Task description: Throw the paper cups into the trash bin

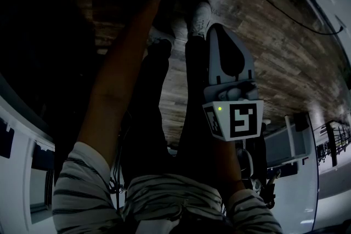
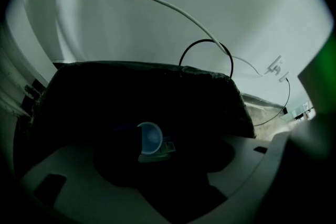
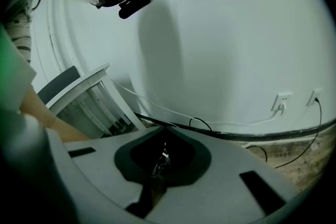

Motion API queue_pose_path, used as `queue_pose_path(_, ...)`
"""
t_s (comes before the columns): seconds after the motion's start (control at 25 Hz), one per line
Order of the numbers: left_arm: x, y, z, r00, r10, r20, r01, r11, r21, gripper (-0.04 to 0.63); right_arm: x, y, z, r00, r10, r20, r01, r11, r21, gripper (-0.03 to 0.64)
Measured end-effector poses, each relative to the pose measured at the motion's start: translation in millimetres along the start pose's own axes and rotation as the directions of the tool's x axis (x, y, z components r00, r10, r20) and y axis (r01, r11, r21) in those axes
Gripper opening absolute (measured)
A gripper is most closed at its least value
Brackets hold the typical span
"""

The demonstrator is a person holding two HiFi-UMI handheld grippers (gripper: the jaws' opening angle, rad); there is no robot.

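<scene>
Quick count: one paper cup (image 2: 149, 139), one trash bin (image 2: 142, 86) with a black liner, and two grippers, a left gripper (image 2: 151, 150) and a right gripper (image 3: 159, 162). Also two wall sockets (image 3: 282, 101), two shoes (image 1: 200, 16) on the wooden floor (image 1: 285, 57), and just one person (image 1: 164, 200) in striped sleeves.

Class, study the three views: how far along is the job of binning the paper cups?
Done: nothing certain, since the trash bin is black-lined and too dark inside to show any dropped cups. In hand: the left gripper appears to hold a paper cup between its jaws at the bin. Left: releasing that cup. The right gripper is shut and empty; no other cups show.
</scene>
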State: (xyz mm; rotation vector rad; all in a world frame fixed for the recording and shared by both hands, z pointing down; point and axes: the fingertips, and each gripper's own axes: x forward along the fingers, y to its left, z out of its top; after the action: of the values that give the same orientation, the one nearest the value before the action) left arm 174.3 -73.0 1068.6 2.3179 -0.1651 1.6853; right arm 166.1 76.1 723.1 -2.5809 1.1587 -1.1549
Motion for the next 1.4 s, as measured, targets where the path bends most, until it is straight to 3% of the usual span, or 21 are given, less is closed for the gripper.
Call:
queue_pose_path(0.68, -34.4, -6.0, -8.1, 1.000, 0.002, 0.012, -0.001, 0.998, -0.057, 0.282, -6.6, 15.4, 15.1, 1.000, 0.016, 0.022, -0.016, 1.000, -0.002, 0.018)
queue_pose_path(1.16, -89.7, -8.6, 8.9, 0.998, 0.008, 0.063, -0.001, 0.993, -0.122, 0.252, -25.3, 31.5, 46.1, 0.999, 0.031, 0.033, -0.028, 0.997, -0.065, 0.017)
queue_pose_path(1.4, -121.6, -14.4, 25.0, 0.992, -0.009, 0.130, 0.029, 0.987, -0.156, 0.234, -36.9, 43.9, 63.6, 0.998, 0.045, 0.047, -0.041, 0.995, -0.089, 0.018)
